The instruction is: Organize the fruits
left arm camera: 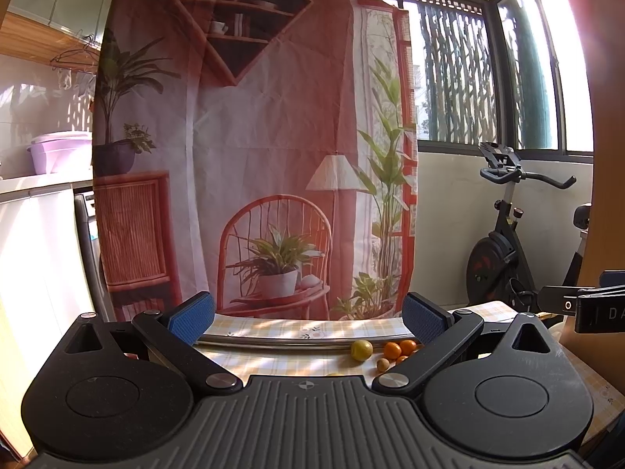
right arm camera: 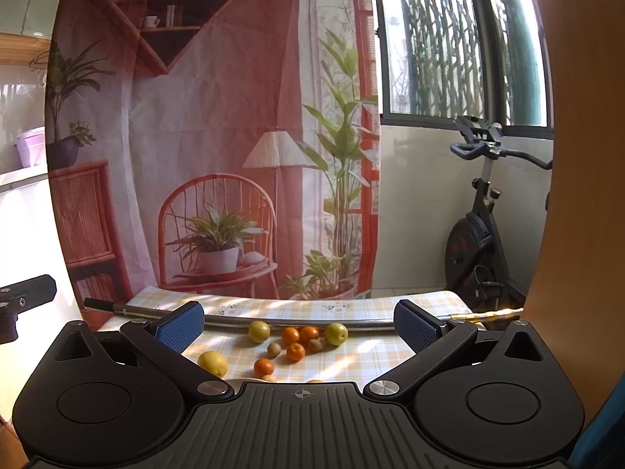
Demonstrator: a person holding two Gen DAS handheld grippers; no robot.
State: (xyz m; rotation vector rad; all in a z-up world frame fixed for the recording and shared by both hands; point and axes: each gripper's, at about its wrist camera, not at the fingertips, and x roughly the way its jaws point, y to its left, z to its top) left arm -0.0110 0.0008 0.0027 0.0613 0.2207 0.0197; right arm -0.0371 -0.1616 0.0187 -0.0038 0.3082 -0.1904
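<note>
Loose fruit lies on a checked tablecloth (right arm camera: 351, 355). In the right wrist view I see a lemon (right arm camera: 213, 363), two yellow-green round fruits (right arm camera: 259, 331) (right arm camera: 336, 333), several small oranges (right arm camera: 295, 351) and brown kiwis (right arm camera: 274, 349). My right gripper (right arm camera: 299, 328) stands open above the near edge of the table, the fruit spread between and beyond its blue pads (right arm camera: 181, 330). My left gripper (left arm camera: 308, 322) is also open and empty, further left; a yellow-green fruit (left arm camera: 361, 349) and small oranges (left arm camera: 392, 349) show near its right finger.
A long metal pole (right arm camera: 273, 318) lies across the table behind the fruit. A printed fabric backdrop (right arm camera: 218, 136) hangs right behind the table. An exercise bike (right arm camera: 480, 242) stands at the right under the window. The other gripper's body (left arm camera: 593, 308) pokes in at right.
</note>
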